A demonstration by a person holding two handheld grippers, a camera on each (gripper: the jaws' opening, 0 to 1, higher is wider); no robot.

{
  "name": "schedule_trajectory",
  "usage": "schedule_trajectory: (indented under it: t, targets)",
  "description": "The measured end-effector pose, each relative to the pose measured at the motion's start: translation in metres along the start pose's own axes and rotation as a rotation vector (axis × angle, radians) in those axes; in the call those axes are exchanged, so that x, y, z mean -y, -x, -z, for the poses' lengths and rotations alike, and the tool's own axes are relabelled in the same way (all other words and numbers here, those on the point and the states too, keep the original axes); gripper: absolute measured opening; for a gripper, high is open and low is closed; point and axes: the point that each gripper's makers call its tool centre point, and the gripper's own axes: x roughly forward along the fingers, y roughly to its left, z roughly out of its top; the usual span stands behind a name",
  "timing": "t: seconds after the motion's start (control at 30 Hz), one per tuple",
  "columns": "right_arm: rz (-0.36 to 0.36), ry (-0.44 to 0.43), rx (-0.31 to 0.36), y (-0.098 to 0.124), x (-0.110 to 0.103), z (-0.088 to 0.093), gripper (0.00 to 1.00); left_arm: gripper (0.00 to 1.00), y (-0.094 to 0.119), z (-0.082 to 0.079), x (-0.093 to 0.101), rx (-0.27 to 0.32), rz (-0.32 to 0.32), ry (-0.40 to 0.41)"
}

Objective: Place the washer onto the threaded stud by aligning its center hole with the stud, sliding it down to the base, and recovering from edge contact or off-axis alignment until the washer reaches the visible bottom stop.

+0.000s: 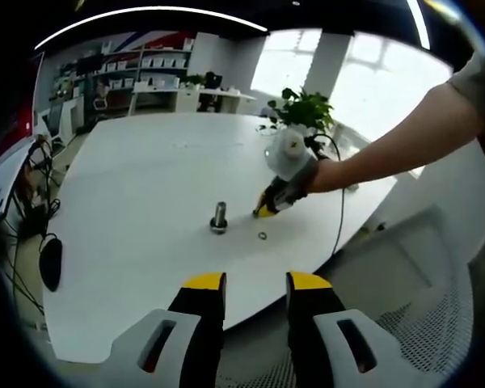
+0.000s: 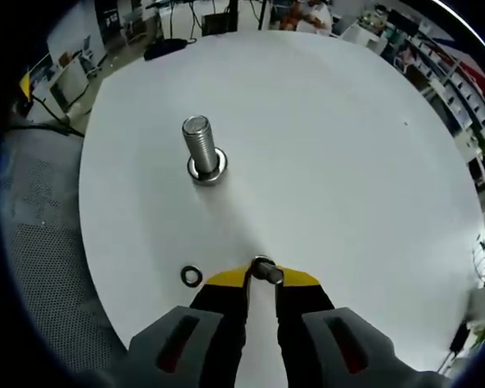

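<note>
The stud (image 2: 202,149) is standing upright on the white table (image 2: 347,145), head down on the tabletop and threaded shank pointing straight up, so its long axis is running vertical to the surface. In the left gripper view the same stud (image 1: 219,217) is showing near the middle of the table (image 1: 145,202), upright too.

The right gripper (image 2: 263,275) is pinching a washer (image 2: 264,269) between its yellow tips. The washer is standing on edge in the jaws, low over the table and well short of the stud, which is sitting ahead and to the left in the right gripper view. A second washer (image 2: 191,276) is lying flat on the table just beside the left jaw tip, hole facing up. In the left gripper view this flat washer (image 1: 262,236) is lying near the stud's base, between the stud and the table edge, and the right gripper (image 1: 264,210) is reaching in from the right, held by a person's hand (image 1: 295,178), tips angled down near the tabletop.

The left gripper (image 1: 256,283) is hanging back off the table edge with its jaws spread and nothing between them.
</note>
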Motion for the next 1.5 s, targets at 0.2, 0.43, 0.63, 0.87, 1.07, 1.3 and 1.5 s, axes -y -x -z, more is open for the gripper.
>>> schedule_trajectory:
  t: [0.2, 0.43, 0.63, 0.87, 1.07, 1.3, 1.5]
  targets:
    - [0.016, -0.026, -0.011, 0.000, -0.002, 0.003, 0.19, 0.28, 0.001, -0.002, -0.001, 0.012, -0.002, 0.005]
    - [0.026, -0.063, 0.000, 0.010, -0.005, 0.006, 0.21, 0.28, -0.001, 0.004, -0.003, -0.017, -0.015, 0.009]
    - [0.026, -0.122, 0.026, 0.021, -0.006, 0.014, 0.22, 0.28, 0.000, 0.005, -0.006, -0.022, -0.030, 0.023]
    - [0.019, -0.220, 0.056, 0.024, -0.008, 0.030, 0.23, 0.28, -0.002, 0.009, -0.003, -0.045, -0.018, 0.018]
    - [-0.004, -0.190, 0.058, 0.027, -0.026, 0.035, 0.23, 0.28, -0.002, 0.009, -0.005, -0.046, -0.021, 0.023]
    - [-0.037, -0.178, 0.059, 0.022, -0.038, 0.027, 0.24, 0.28, -0.002, 0.008, -0.004, -0.044, -0.018, 0.022]
    - [-0.061, -0.144, 0.055, 0.019, -0.050, 0.014, 0.24, 0.28, -0.001, 0.007, -0.003, -0.039, -0.013, 0.014]
